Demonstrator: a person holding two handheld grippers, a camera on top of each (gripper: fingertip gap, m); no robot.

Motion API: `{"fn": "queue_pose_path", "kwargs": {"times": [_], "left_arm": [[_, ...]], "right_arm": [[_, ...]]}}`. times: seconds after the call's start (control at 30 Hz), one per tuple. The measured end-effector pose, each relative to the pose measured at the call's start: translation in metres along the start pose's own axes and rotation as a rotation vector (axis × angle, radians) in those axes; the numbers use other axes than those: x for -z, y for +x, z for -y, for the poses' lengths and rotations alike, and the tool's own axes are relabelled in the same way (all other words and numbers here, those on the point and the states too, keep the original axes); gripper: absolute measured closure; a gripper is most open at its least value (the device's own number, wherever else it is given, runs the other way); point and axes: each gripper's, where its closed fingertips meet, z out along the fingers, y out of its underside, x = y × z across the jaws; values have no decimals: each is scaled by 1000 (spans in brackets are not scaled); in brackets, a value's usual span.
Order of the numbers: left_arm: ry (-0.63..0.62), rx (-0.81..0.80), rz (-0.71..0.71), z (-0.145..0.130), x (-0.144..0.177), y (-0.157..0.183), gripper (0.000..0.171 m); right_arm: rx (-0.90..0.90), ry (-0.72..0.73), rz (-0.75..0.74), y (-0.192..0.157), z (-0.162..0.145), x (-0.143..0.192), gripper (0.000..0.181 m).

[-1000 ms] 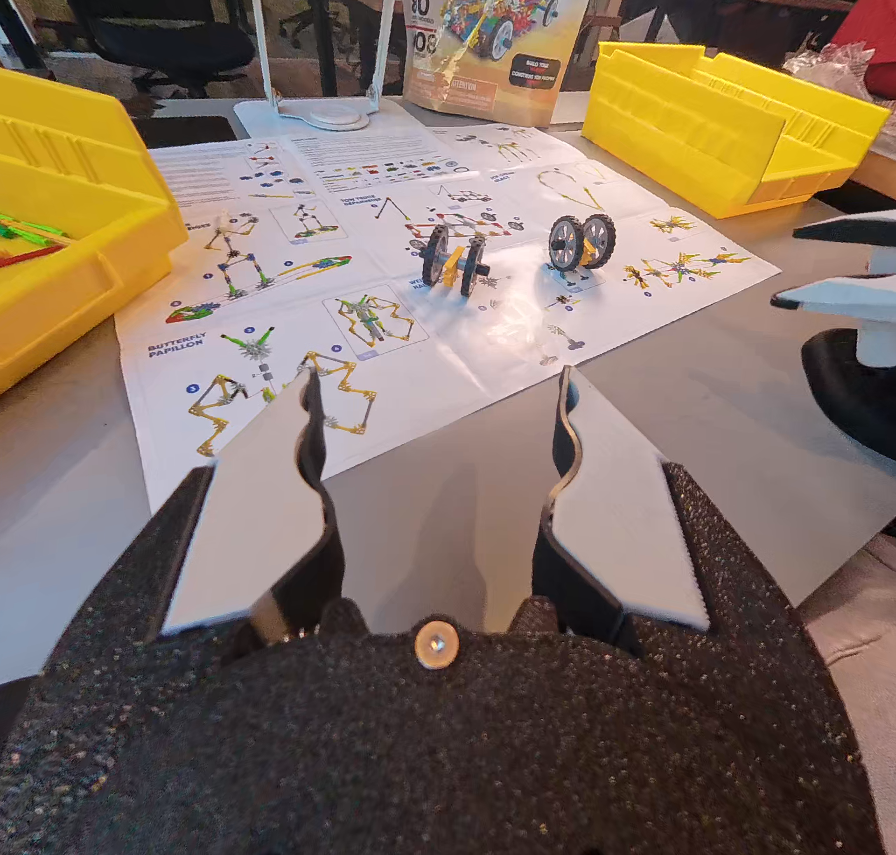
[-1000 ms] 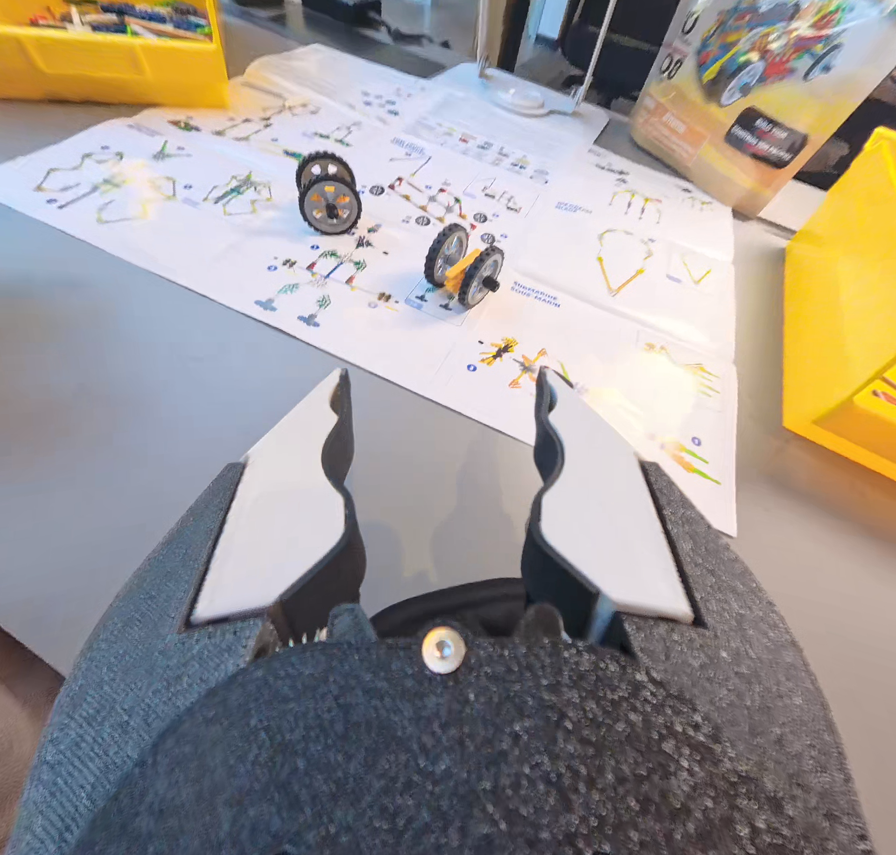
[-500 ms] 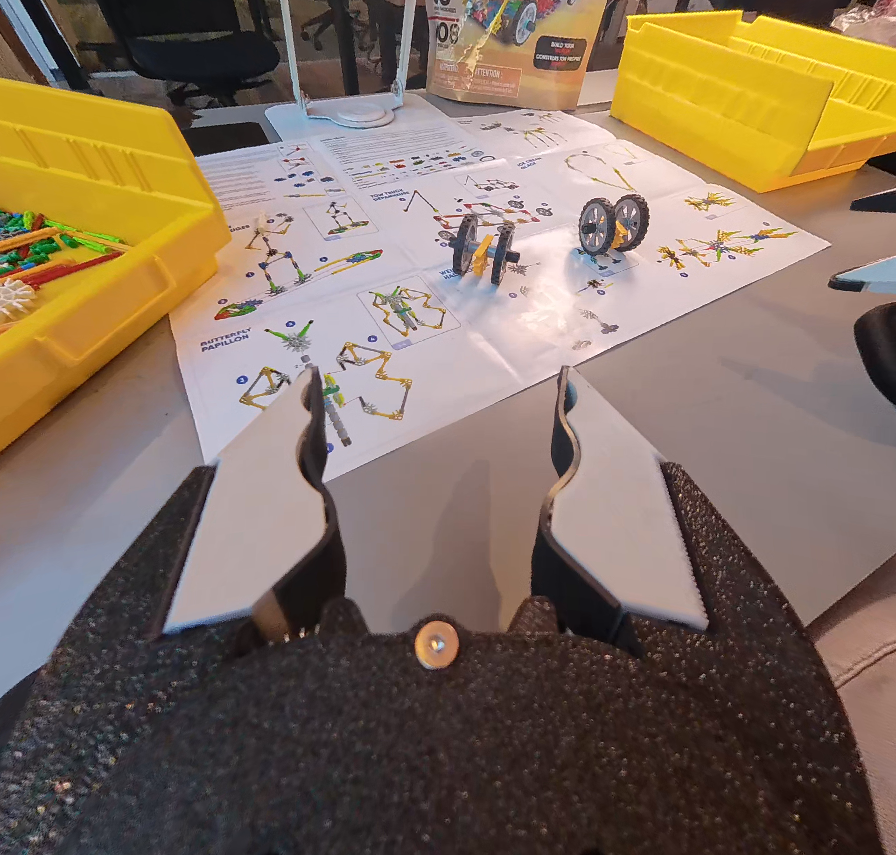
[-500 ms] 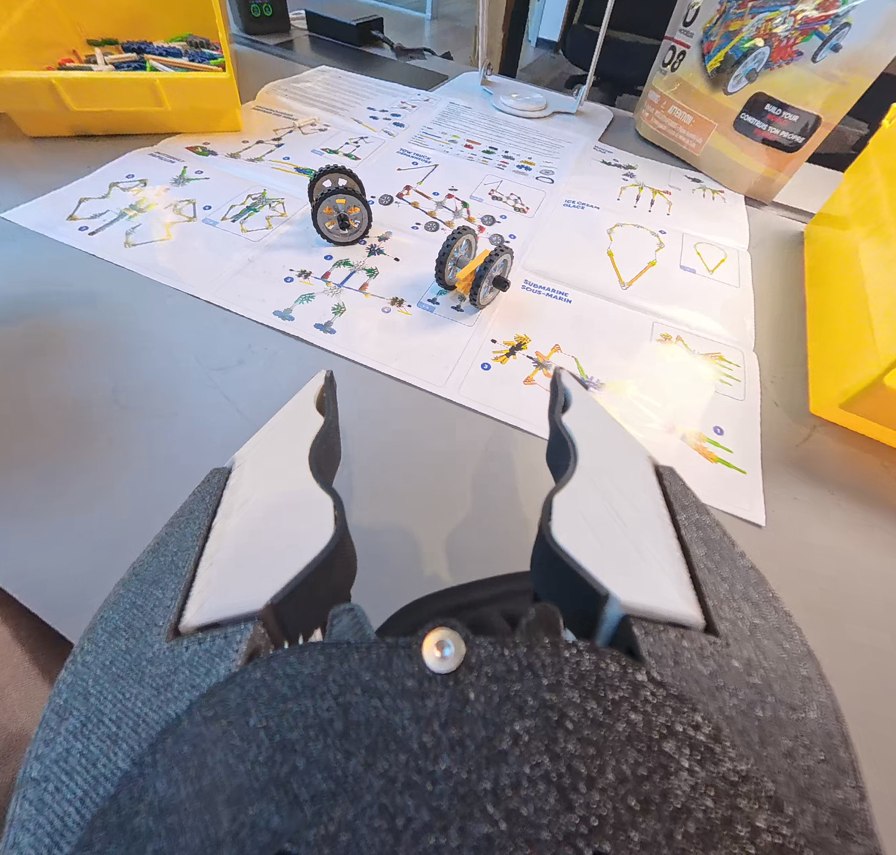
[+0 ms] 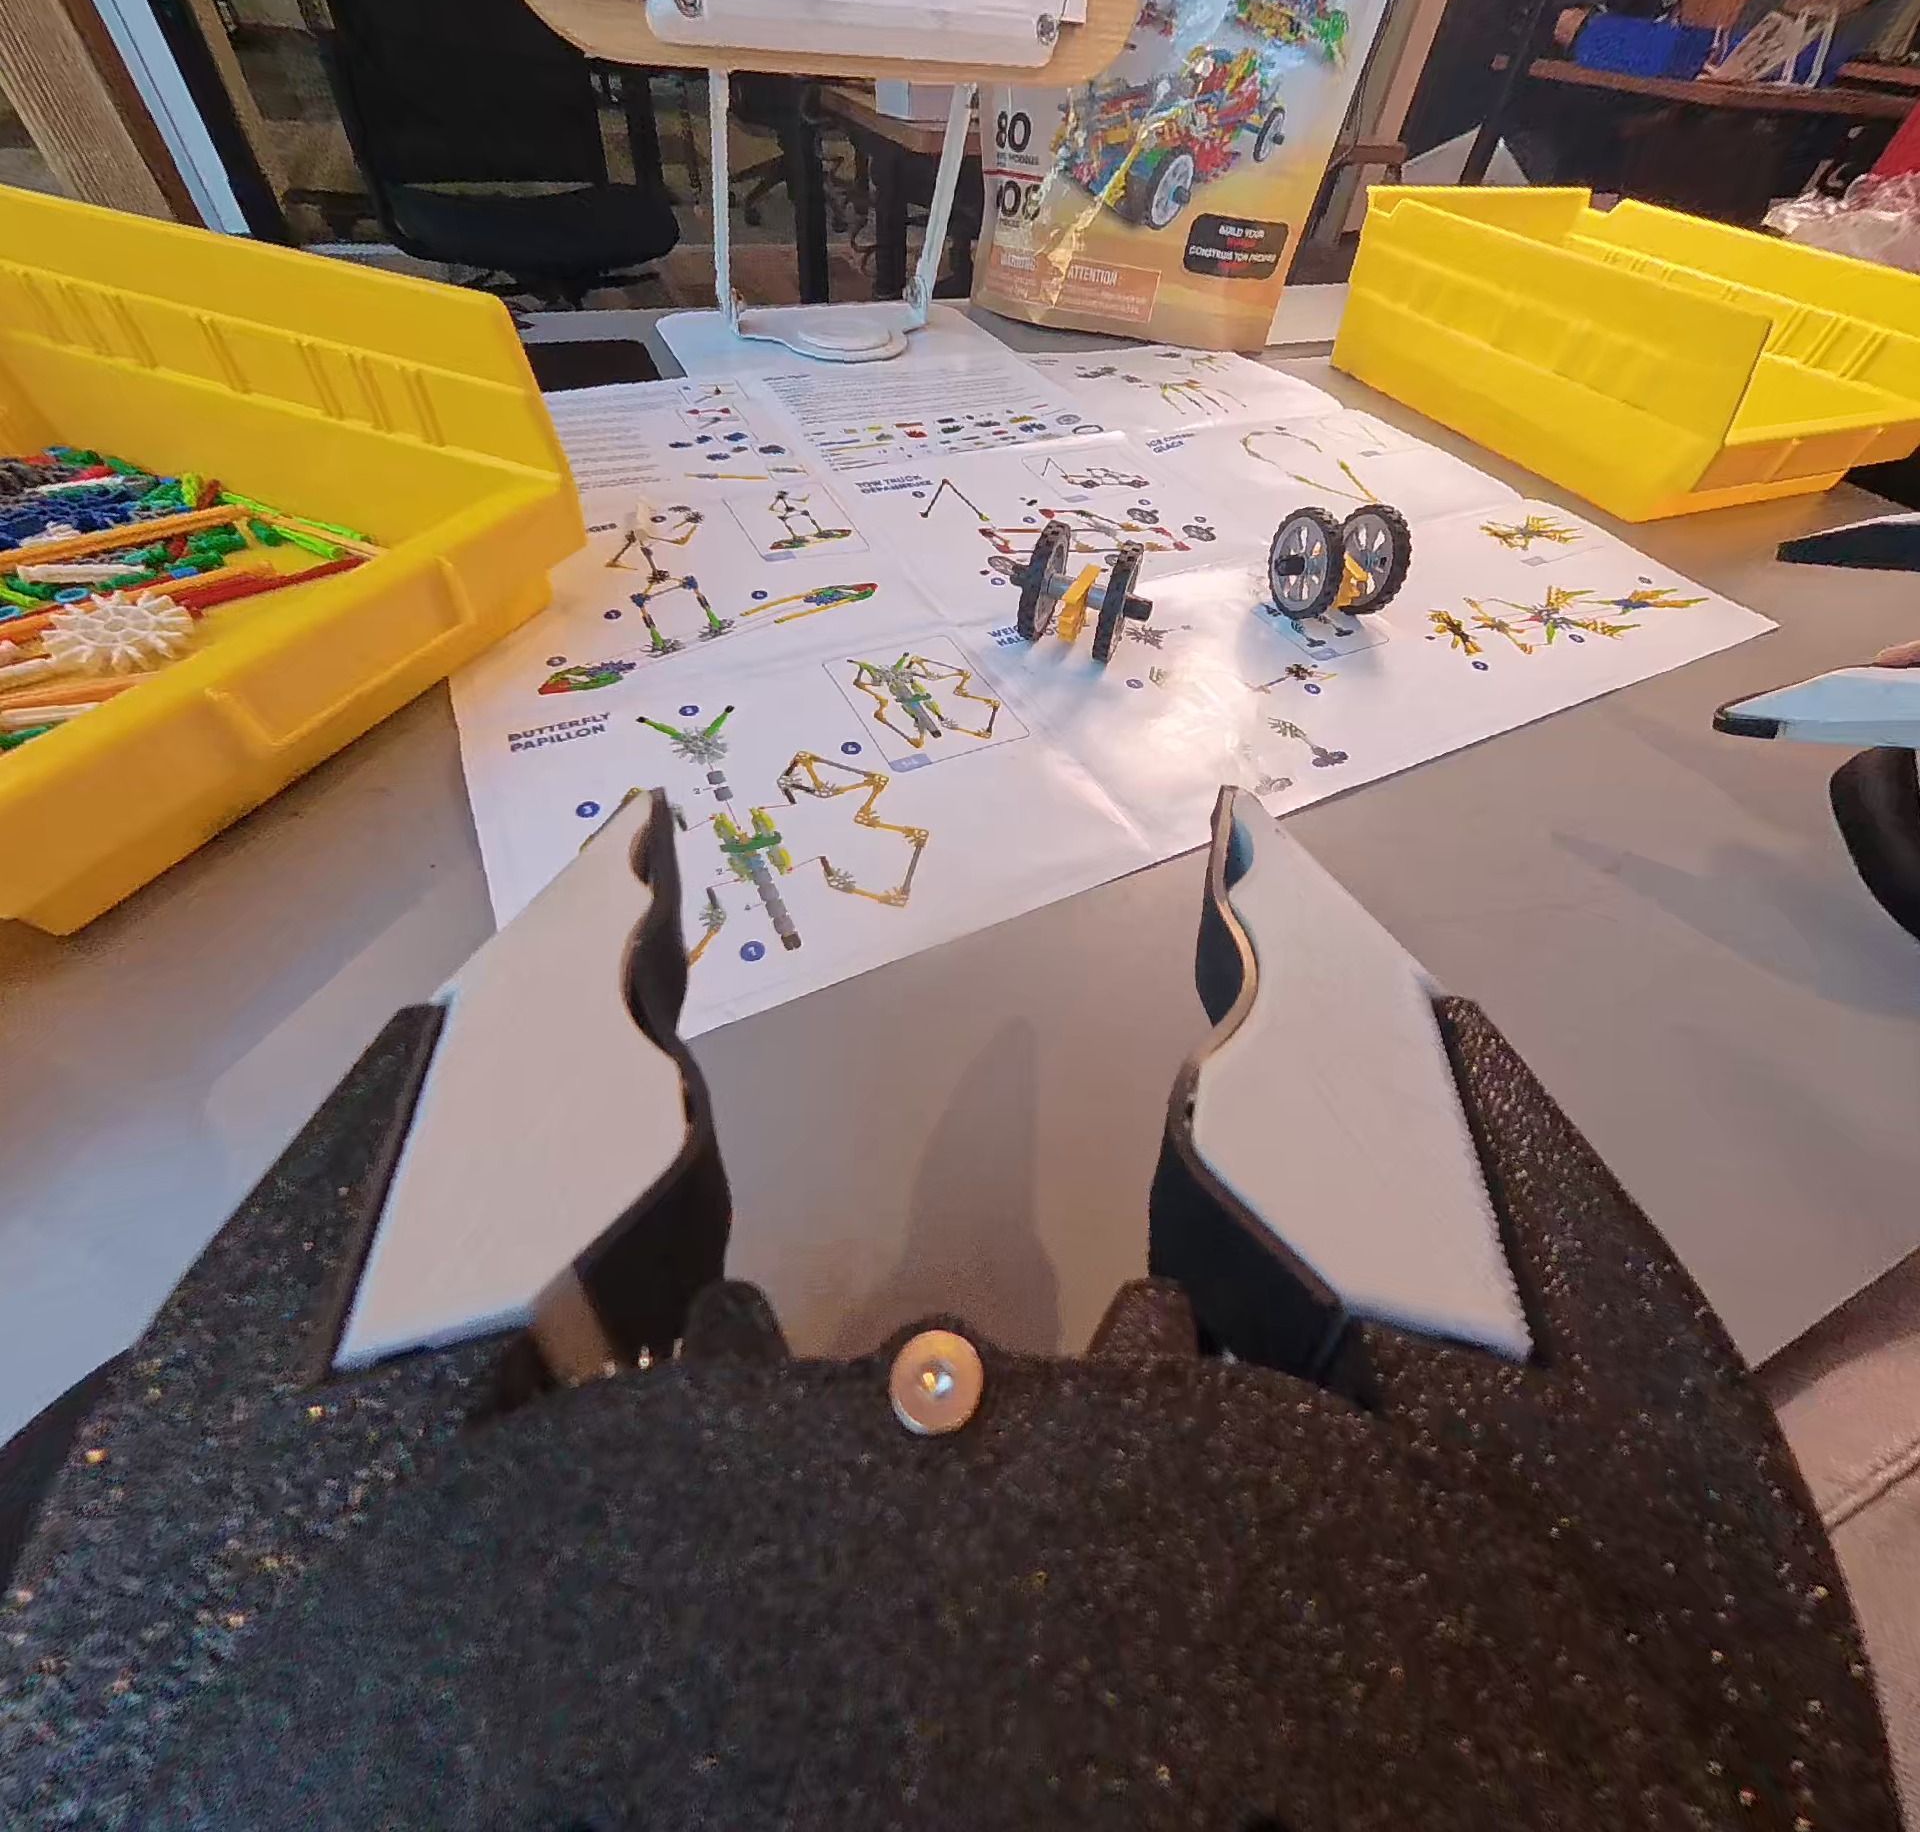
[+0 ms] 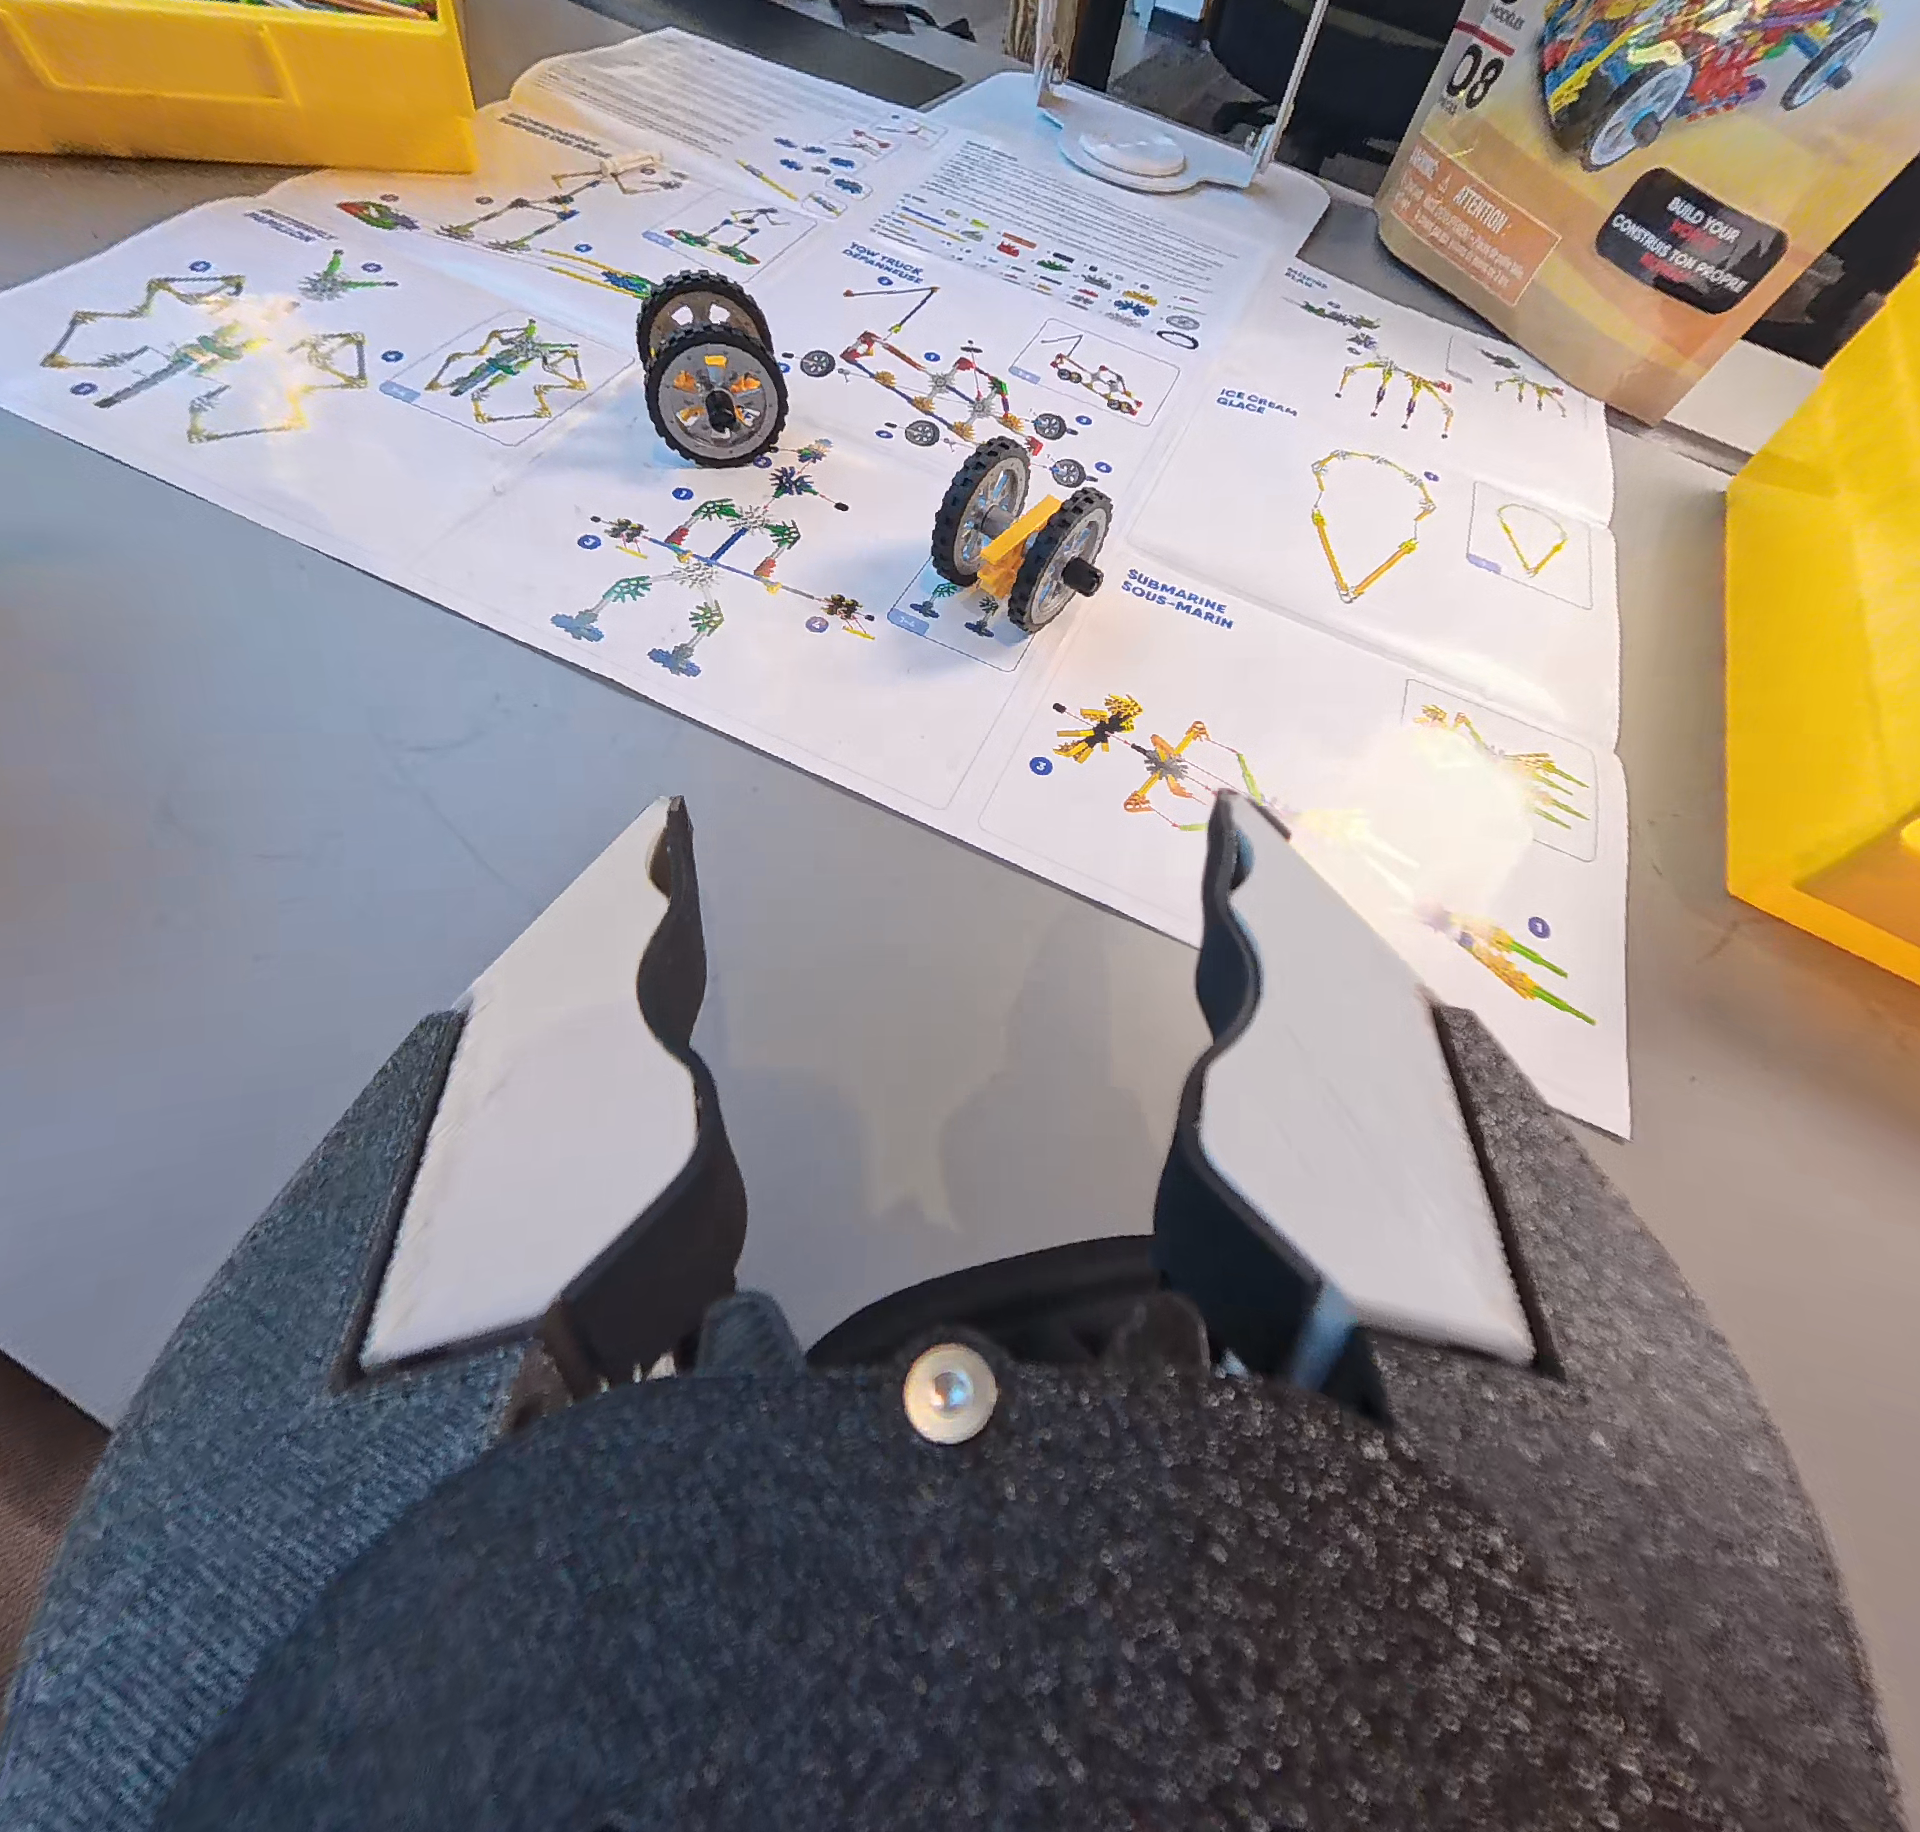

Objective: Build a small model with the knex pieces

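Low in both frames, the left claw (image 5: 940, 816) and right claw (image 6: 945, 816) hang wide open and empty over the tabletop (image 5: 1558, 951), having drawn back; two wheel axles (image 5: 1081, 593) (image 5: 1338, 561) sit mid-frame on the sheet (image 5: 1039, 743), well apart from either.

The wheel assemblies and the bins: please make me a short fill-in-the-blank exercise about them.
1. Two wheel-and-axle assemblies stand on the unfolded ____ sheet.
2. Both the left gripper and the right gripper have jaws that are ____.
3. The bin with the loose construction pieces is ____ in colour.

Missing words: instruction; open; yellow
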Motion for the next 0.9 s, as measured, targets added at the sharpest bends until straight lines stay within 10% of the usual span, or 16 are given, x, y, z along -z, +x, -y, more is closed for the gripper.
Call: {"fn": "queue_pose_path", "kwargs": {"times": [0.9], "left_arm": [[-91, -58, 65, -19, 5, -5, 56]], "right_arm": [[63, 10, 45, -9, 7, -10, 84]]}}
